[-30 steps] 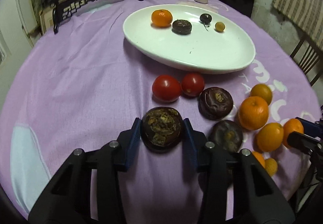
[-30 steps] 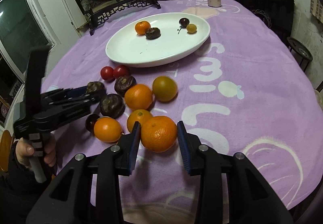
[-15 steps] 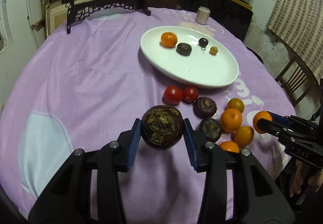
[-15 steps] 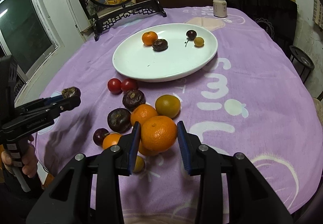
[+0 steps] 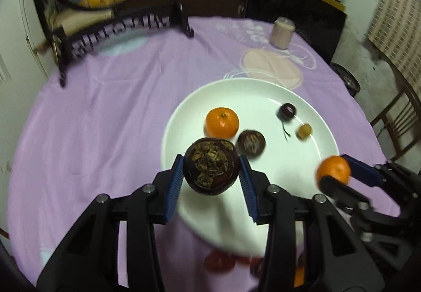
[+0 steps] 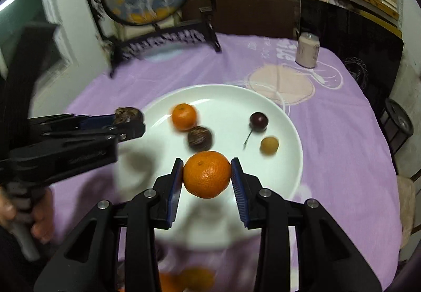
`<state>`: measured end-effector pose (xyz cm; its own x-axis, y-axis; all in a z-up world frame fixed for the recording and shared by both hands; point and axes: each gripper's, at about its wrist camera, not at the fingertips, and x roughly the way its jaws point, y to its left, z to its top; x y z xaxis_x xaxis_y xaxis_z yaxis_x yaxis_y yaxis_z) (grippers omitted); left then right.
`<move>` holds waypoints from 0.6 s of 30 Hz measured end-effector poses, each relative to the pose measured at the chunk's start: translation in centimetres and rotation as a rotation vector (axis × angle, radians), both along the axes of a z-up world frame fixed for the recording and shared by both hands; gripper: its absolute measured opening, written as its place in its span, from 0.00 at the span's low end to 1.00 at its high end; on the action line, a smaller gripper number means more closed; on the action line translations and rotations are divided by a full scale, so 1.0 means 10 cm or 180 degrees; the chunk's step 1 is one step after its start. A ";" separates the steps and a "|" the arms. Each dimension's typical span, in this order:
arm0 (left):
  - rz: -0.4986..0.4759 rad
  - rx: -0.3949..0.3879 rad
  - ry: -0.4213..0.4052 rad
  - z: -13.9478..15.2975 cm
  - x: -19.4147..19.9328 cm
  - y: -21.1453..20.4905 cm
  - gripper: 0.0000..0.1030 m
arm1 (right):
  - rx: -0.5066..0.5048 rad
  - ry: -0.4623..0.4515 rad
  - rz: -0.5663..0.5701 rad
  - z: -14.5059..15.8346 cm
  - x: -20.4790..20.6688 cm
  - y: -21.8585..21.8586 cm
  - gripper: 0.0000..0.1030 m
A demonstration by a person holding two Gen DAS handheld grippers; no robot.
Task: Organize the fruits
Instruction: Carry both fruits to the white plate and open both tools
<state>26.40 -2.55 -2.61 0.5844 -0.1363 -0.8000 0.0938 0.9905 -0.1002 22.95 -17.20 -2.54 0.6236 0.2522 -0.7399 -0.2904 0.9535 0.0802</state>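
The white plate (image 5: 318,134) sits on the purple tablecloth (image 5: 105,121) under both my tongs, holding a tangerine (image 5: 222,122), a dark fruit (image 5: 251,142), a cherry (image 5: 287,110) and a small yellow fruit (image 5: 304,131). My left gripper (image 5: 211,172) pinches a mangosteen (image 5: 211,165) above the plate's near-left rim — my right gripper (image 6: 207,175) pinches an orange (image 6: 207,174) over its near side.

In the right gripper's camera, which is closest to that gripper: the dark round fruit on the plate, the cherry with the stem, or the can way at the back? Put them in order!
From the right gripper, which holds an orange:
1. Dark round fruit, on the white plate just beyond the orange, slightly left.
2. Cherry, farther back on the plate, to the right.
3. Can, on the purple cloth at the far right.
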 end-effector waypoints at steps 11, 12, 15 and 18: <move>-0.0002 -0.0092 0.0047 -0.25 0.34 -0.05 0.49 | 0.0060 0.0191 -0.0061 -0.33 0.48 -0.04 0.40; 0.0018 -0.0085 -0.0009 -0.23 0.34 -0.05 0.57 | 0.0052 0.0164 -0.0069 -0.32 0.48 -0.04 0.47; 0.0097 -0.0027 -0.0281 -0.02 0.18 -0.02 0.73 | 0.0007 -0.0064 -0.0210 -0.18 0.43 -0.10 0.58; 0.0157 0.0062 -0.0486 0.25 -0.18 0.07 0.85 | 0.0090 -0.0141 -0.0235 0.07 0.12 -0.22 0.58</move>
